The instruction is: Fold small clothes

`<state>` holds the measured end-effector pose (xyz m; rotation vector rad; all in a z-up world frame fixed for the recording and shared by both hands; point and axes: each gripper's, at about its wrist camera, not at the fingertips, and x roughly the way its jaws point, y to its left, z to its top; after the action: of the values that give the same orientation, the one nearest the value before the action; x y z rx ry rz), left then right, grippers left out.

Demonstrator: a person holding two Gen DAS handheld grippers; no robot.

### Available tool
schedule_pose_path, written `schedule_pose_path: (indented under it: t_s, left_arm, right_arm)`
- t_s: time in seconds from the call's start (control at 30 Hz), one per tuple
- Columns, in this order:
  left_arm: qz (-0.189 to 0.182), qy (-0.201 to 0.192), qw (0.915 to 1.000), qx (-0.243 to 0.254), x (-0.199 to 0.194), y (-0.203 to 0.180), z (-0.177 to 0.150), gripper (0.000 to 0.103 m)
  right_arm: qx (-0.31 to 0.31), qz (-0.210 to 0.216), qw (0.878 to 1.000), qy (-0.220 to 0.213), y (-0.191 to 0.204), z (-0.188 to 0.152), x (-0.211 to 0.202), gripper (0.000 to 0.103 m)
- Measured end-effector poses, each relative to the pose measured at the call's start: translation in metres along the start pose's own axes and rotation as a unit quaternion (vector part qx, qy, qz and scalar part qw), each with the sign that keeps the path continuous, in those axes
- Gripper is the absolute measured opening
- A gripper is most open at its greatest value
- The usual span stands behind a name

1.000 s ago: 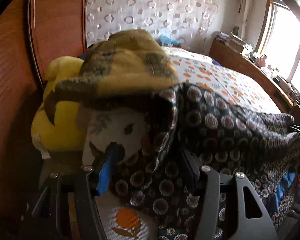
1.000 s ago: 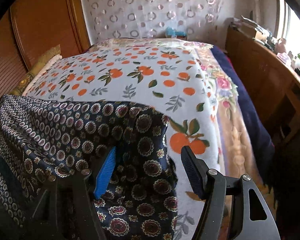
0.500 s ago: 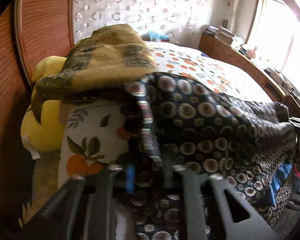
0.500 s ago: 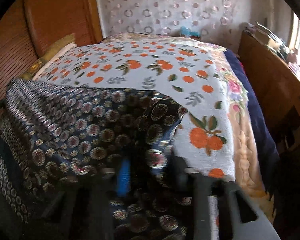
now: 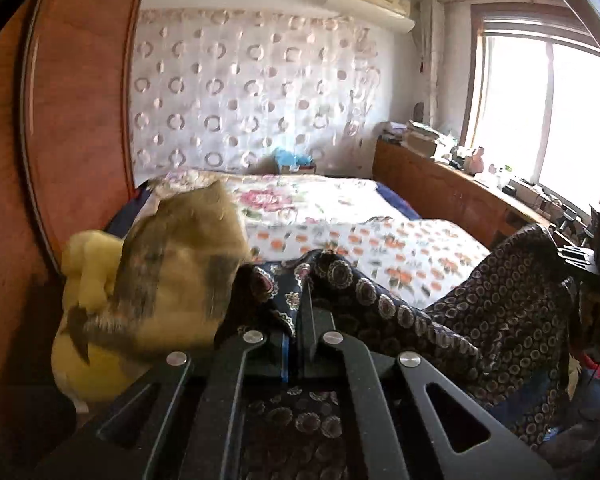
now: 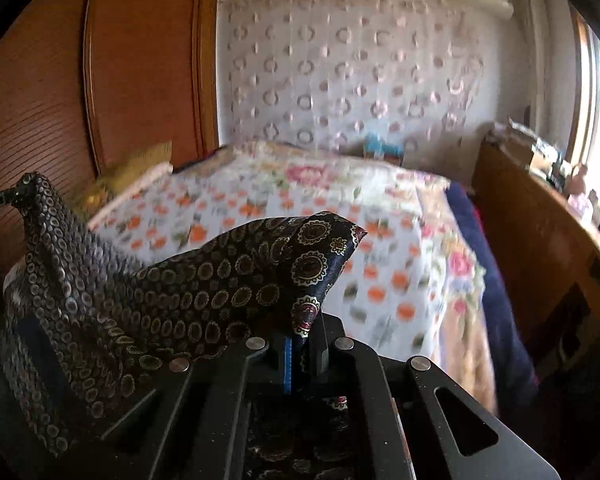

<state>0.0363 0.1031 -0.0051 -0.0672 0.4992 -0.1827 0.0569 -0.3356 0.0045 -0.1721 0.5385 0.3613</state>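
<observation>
My left tongs (image 5: 298,344) and right tongs (image 6: 305,350) each clench a corner of the dark patterned garment (image 6: 236,280), lifted above the bed (image 5: 400,248).

My tool (image 6: 305,354) is matt black plastic; the garment (image 6: 236,280) it pinches is glossy, smooth cloth; the wardrobe (image 6: 140,60) is polished wood.
</observation>
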Motion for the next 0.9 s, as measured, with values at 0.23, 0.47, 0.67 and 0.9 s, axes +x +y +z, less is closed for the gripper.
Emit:
schedule_pose_path:
  t_s: [0.23,0.47,0.67,0.9]
  left_arm:
    - [-0.013,0.041,0.999,0.013,-0.013,-0.003,-0.014,0.002]
    - [0.002,0.123,0.9924,-0.004,-0.031,0.007,-0.07,0.002]
    - [0.019,0.114,0.9933,-0.003,-0.052,0.016,-0.072,0.038]
    - [0.042,0.057,0.9974,-0.009,-0.054,0.036,-0.036,0.062]
  right_arm:
    - [0.0,-0.003,1.0,0.012,0.003,-0.001,-0.003,0.005]
    - [0.01,-0.013,0.998,0.06,-0.001,-0.024,0.005,0.005]
    - [0.023,-0.012,0.997,0.078,-0.003,-0.021,0.01,0.005]
    - [0.023,-0.012,0.996,0.089,-0.01,-0.012,0.017,0.005]
